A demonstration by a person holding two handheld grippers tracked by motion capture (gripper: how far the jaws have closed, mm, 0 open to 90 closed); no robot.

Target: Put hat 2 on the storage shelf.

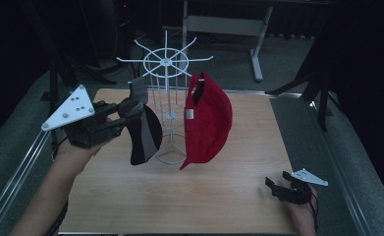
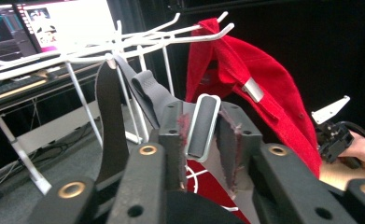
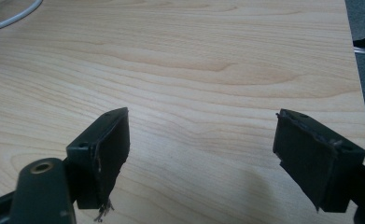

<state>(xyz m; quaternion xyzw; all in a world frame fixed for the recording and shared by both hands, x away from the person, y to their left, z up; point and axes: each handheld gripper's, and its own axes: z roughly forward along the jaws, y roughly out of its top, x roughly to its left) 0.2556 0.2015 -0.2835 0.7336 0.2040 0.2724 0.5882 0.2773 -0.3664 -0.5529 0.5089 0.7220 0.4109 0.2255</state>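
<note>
When letting go of the dark cap (image 1: 145, 135), draw the left gripper (image 1: 126, 109) straight back toward the near left, keeping level so as not to snag the rear strap (image 2: 147, 88) or drag it off its hook on the white wire hat rack (image 1: 166, 61). Check first for the strap sitting well over the hook, and steer clear of the red cap (image 1: 209, 120) hanging on the rack's right side.

Left gripper: slightly parted, with the strap's stiff end tab (image 2: 202, 126) between the pads, seemingly loose rather than squeezed. Dark cap: hung on the rack's left side, above the counter (image 1: 204, 196), with crown and brim drooping just right of and below that gripper. Right gripper (image 1: 273, 187): low at the near right of the counter, spread wide on nothing, well apart from both caps.
</note>
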